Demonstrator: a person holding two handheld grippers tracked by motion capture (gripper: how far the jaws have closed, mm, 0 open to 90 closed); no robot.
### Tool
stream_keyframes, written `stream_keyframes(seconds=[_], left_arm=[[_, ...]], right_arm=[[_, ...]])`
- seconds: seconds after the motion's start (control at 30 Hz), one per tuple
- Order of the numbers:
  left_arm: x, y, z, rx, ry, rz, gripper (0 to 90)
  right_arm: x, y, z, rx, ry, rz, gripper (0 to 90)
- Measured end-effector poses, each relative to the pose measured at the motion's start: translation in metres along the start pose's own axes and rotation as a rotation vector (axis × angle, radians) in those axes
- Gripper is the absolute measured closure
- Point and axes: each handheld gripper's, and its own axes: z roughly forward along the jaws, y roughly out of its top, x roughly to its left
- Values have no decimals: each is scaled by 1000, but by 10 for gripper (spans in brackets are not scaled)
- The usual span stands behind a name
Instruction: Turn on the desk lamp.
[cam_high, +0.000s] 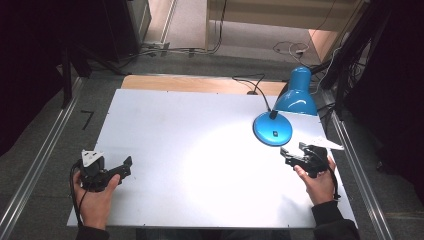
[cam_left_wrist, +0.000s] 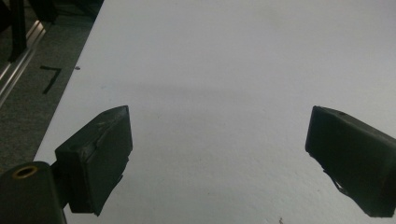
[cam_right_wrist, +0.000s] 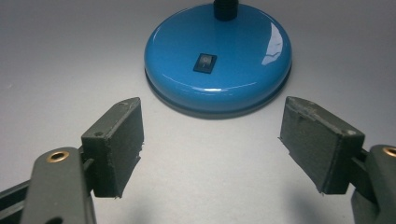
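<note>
Right tongs (cam_right_wrist: 212, 140) gape near blue lamp base (cam_right_wrist: 218, 56).

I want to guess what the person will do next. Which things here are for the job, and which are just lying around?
Probably for the job:
- blue lamp, lit
- its base with the black switch
- right gripper, open, facing the base
- left gripper, open over bare table

Just lying about:
- cables on the floor
- the lamp's cord

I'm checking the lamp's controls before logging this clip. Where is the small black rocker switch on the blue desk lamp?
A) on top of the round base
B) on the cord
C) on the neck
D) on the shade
A: the small black rocker switch sits on top of the blue desk lamp's glossy round base, just ahead of the right gripper and its open fingers.
</note>
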Motion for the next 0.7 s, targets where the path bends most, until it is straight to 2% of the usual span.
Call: stream_keyframes(seconds=[0.7], left_arm=[[0, 0, 0, 1, 2, -1, 82]], right_arm=[[-6, -11, -24, -3, -2, -4, 190]])
